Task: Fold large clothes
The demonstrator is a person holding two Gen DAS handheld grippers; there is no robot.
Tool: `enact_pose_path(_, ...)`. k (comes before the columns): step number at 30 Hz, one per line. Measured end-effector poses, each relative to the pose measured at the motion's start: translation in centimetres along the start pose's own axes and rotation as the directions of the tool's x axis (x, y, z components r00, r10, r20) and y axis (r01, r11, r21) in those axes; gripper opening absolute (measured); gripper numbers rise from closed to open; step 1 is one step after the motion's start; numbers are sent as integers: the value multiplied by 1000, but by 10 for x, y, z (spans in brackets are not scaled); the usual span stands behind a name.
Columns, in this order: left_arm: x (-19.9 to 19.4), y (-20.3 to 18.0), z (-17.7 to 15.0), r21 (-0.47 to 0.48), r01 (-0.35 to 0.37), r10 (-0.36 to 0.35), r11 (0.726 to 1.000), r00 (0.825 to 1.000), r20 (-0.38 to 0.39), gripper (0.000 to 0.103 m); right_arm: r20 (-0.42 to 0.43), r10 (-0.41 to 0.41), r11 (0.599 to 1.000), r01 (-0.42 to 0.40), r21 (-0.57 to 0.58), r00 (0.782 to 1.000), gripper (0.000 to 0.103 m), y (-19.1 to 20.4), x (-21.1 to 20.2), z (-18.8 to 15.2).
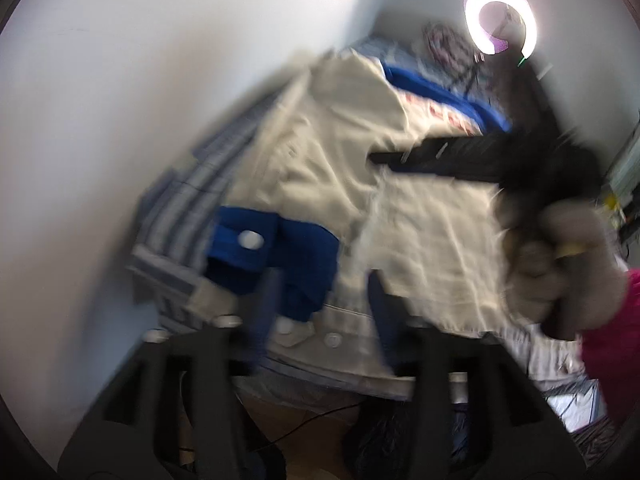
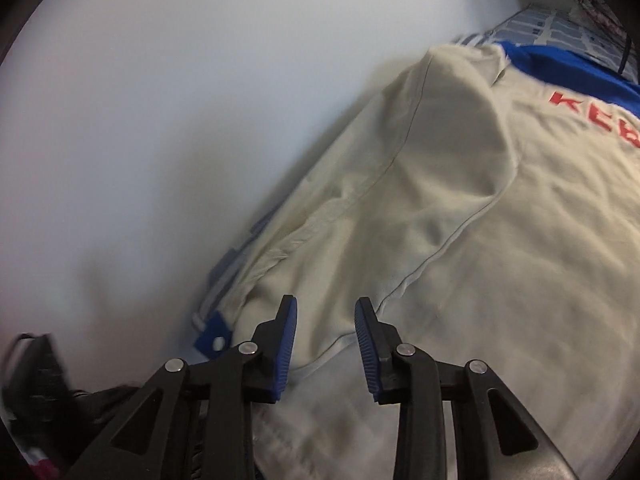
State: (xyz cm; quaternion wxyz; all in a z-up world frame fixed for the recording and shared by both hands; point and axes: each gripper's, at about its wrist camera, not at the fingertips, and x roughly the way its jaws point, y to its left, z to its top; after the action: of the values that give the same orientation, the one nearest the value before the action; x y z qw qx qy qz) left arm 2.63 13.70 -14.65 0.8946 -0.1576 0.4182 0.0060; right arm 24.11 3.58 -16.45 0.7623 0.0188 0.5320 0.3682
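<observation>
A cream jacket [image 1: 320, 160] with blue trim, a blue cuff with a white snap [image 1: 250, 240] and red lettering [image 2: 592, 116] lies spread on a bed. My left gripper [image 1: 324, 284] is open and empty just above the jacket's near hem; its view is blurred. My right gripper [image 2: 326, 308] is open and empty over a sleeve seam of the jacket [image 2: 440, 208]. In the left wrist view the right gripper [image 1: 400, 158] reaches over the jacket, held by a gloved hand [image 1: 560, 256].
A blue-and-white striped bedsheet [image 1: 192, 196] lies under the jacket, against a white wall [image 1: 140, 100]. A lit ring light [image 1: 500, 20] stands at the far end. Wooden floor and cables [image 1: 304, 412] show below the bed edge.
</observation>
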Motion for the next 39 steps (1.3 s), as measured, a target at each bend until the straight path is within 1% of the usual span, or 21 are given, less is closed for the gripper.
enact_pose_path(2, -6, 8, 5, -17, -17, 17, 1000, 1000, 17, 52, -41, -64, 998, 63, -25, 997, 27, -2, 18, -1)
enact_pose_path(3, -6, 12, 7, -32, -33, 34, 999, 999, 23, 52, -61, -101, 995, 99, -32, 993, 21, -5, 25, -4)
enact_pose_path(4, -4, 17, 10, -48, -40, 41, 998, 999, 21, 52, -74, -115, 993, 114, -27, 991, 18, -9, 30, -6)
enact_pose_path(6, 5, 28, 14, -92, -35, 34, 995, 999, -7, 52, -86, -123, 992, 123, -6, 989, 16, -17, 33, -10)
enact_pose_path(8, 18, 33, 19, -122, -22, 18, 992, 999, -35, 52, -81, -102, 994, 104, 20, 991, 15, -26, 32, -13)
enact_pose_path(11, 37, 34, 21, -141, -35, 26, 989, 998, -65, 51, -78, -87, 995, 90, 33, 993, 15, -30, 29, -14)
enact_pose_path(12, 45, 35, 24, -145, -53, 42, 988, 996, -81, 51, -78, -88, 995, 90, 29, 993, 15, -31, 30, -14)
enact_pose_path(13, 49, 37, 22, -147, -60, 48, 987, 995, -87, 48, -76, -91, 995, 93, 21, 993, 16, -29, 31, -15)
enact_pose_path(15, 56, 38, 21, -141, -61, 47, 988, 994, -104, 12, -73, -90, 996, 92, 16, 993, 17, -29, 29, -16)
enact_pose_path(16, 57, 36, 20, -124, -72, 59, 990, 992, -109, 9, -72, -88, 996, 89, 17, 994, 18, -29, 29, -17)
enact_pose_path(19, 54, 38, 17, -105, -87, 77, 991, 993, -91, 9, -70, -80, 996, 82, 19, 994, 17, -29, 26, -20)
enact_pose_path(22, 52, 45, 15, -106, -127, 118, 986, 989, -84, 11, -67, -84, 996, 85, 12, 994, 17, -31, 25, -22)
enact_pose_path(23, 55, 48, 16, -114, -128, 118, 985, 989, -92, 20, -65, -88, 996, 89, 8, 994, 17, -31, 25, -22)
enact_pose_path(24, 56, 50, 16, -120, -129, 118, 984, 988, -98, 32, -65, -92, 996, 92, 5, 994, 18, -30, 24, -19)
enact_pose_path(26, 60, 49, 16, -114, -124, 113, 986, 989, -100, 38, -63, -100, 995, 100, -3, 993, 18, -27, 27, -22)
enact_pose_path(28, 66, 46, 16, -98, -107, 96, 989, 989, -111, 38, -63, -103, 995, 103, -6, 993, 18, -22, 28, -22)
enact_pose_path(30, 69, 41, 17, -73, -106, 98, 992, 990, -105, 14, -62, -102, 995, 102, -3, 993, 18, -20, 29, -21)
enact_pose_path(31, 69, 39, 18, -65, -108, 101, 992, 990, -101, 13, -61, -102, 995, 102, -2, 993, 18, -20, 30, -21)
enact_pose_path(32, 66, 36, 19, -52, -129, 124, 990, 989, -83, 2, -60, -103, 995, 103, -1, 993, 18, -19, 30, -21)
enact_pose_path(36, 39, 22, 24, -13, -118, 118, 993, 993, -2, 1, -71, -101, 995, 101, -1, 992, 21, -16, 27, -23)
enact_pose_path(39, 4, 4, 33, 50, -109, 105, 993, 990, 92, 1, -68, -76, 997, 77, 7, 995, 27, -18, 11, -21)
